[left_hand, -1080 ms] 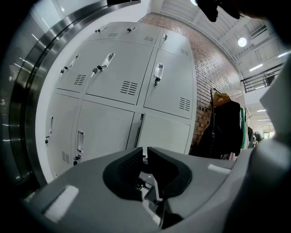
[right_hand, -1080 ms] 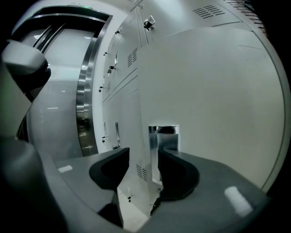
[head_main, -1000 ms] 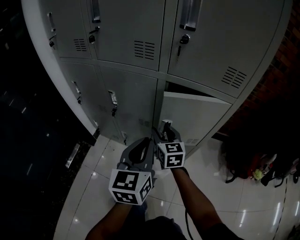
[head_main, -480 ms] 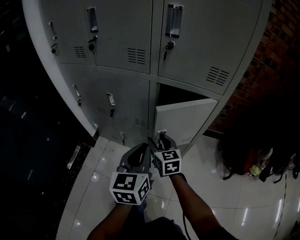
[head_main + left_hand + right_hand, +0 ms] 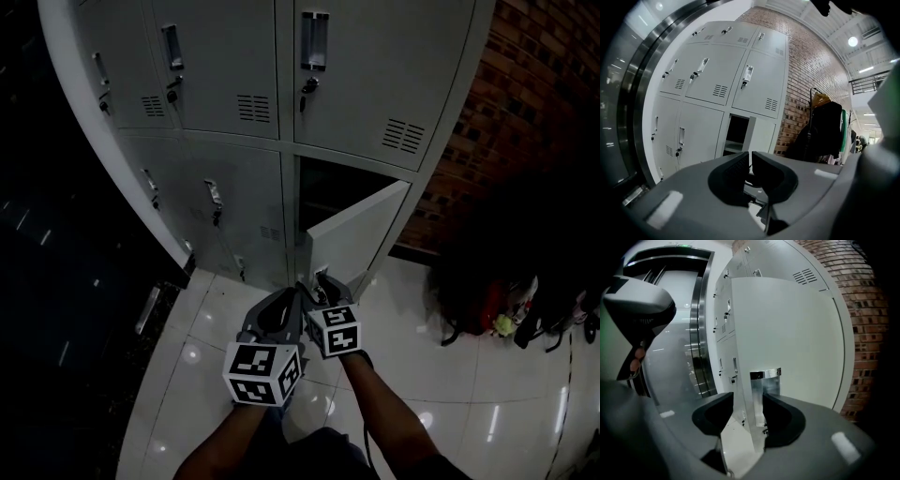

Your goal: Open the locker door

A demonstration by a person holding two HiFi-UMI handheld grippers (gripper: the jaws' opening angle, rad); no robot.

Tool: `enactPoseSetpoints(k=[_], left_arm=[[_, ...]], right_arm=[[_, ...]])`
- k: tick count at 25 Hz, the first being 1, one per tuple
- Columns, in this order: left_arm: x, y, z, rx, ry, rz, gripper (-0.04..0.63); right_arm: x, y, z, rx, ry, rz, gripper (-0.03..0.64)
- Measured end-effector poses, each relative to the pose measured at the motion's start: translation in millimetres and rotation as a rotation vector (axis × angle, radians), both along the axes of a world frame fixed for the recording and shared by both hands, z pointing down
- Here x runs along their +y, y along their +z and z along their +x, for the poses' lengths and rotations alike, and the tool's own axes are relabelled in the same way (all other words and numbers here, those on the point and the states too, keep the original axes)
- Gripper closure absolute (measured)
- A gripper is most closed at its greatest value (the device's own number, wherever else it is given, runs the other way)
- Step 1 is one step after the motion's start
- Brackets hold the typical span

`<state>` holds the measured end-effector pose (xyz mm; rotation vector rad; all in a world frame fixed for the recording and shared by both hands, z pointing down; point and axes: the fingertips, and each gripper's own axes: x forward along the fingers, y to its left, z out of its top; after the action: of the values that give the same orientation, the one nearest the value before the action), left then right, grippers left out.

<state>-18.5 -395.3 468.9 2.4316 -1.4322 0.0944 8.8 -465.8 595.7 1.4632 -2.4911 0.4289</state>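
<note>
Grey locker door (image 5: pixel 352 234), upright, half open, edge clamped by right gripper (image 5: pixel 749 403)

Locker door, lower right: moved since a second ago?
Yes. The locker door has swung further open, away from the cabinet frame; the dark compartment behind it shows wider, under the fixed upper door.

Looks dim and underexposed from the head, with small glints of glare on the glossy floor (image 5: pixel 469 394) and near-black at far left. Reads brighter in both gripper views, with a ceiling lamp (image 5: pixel 853 41) glaring and the locker door (image 5: pixel 787 343) washed pale. Bows hard at the edges inside a dark round vignette, soft up close.
</note>
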Motion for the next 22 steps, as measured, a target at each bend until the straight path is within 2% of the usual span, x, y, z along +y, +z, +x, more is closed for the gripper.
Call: enactPoseSetpoints(k=[11, 19, 22], left_arm=[[41.2, -18.2, 21.6, 0.016, 0.005, -0.005, 0.589], [76.3, -30.4, 30.0, 0.024, -0.021, 0.015, 0.589], [85.8, -34.9, 29.3, 0.023, -0.036, 0.026, 0.589]], right_arm=[[48.5, 0.4, 37.7, 0.006, 0.045, -0.078, 0.426], [78.4, -1.4, 61.7, 0.047, 0.071, -0.099, 0.330], [84.9, -2.1, 66.1, 0.078, 0.064, -0.098, 0.322]])
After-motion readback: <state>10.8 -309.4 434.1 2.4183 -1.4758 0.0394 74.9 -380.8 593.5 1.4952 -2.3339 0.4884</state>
